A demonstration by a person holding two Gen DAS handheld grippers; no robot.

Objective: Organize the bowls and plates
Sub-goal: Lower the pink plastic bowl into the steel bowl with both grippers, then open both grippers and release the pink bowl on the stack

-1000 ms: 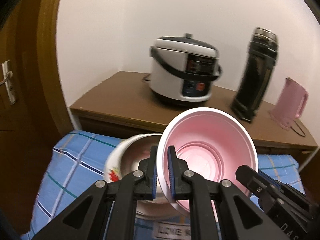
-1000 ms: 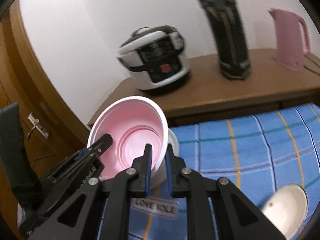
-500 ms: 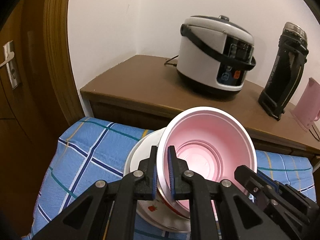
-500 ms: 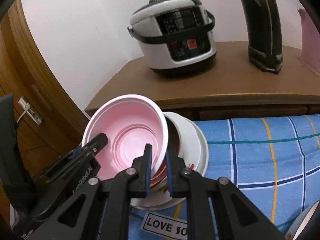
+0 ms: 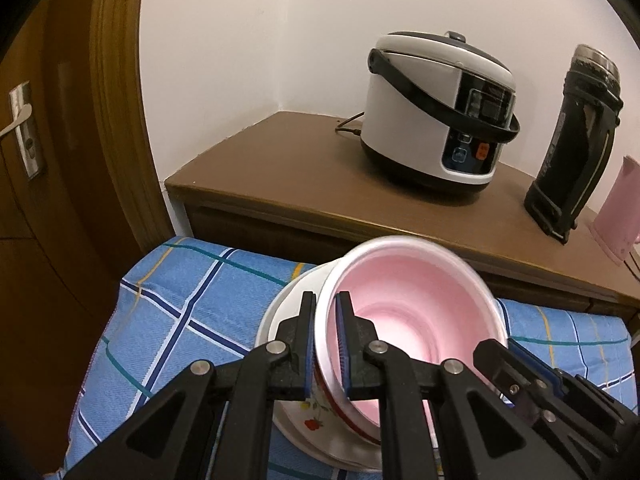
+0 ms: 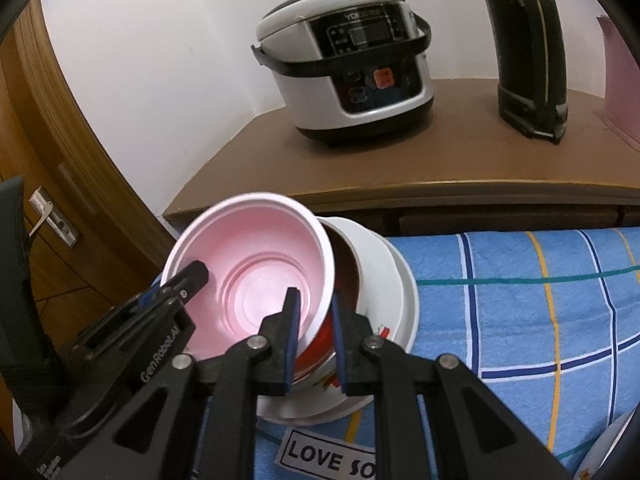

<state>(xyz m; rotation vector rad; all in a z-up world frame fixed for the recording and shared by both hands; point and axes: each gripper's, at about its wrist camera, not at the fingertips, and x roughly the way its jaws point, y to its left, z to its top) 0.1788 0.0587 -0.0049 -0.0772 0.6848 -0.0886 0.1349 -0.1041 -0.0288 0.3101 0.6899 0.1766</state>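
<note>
Now the pink bowl (image 5: 412, 312) sits tilted inside a white flower-printed bowl (image 5: 316, 412), which stands on a white plate (image 6: 408, 308) on the blue checked cloth (image 5: 180, 320). In the left wrist view the pink bowl is blurred.

The left gripper (image 5: 324, 340) straddles the bowl's rim at the 9 o'clock side. Its jaws have just been easing apart, with the rim between them, and the pads look barely clear of the wall. The right gripper (image 6: 314, 328) has the opposite rim, at about 3 o'clock, between its pads. Its jaws are nearly together and seem to pinch the thin wall.

Beyond the stack, at 12 o'clock, runs a brown cabinet top (image 5: 280, 168). It carries a white rice cooker (image 5: 432, 120), a black thermos (image 5: 576, 152) toward 2 o'clock, and a pink kettle (image 5: 620, 216) at the frame's edge. A "LOVE SO" label (image 6: 328, 456) lies on the cloth at 6 o'clock of the plate.
</note>
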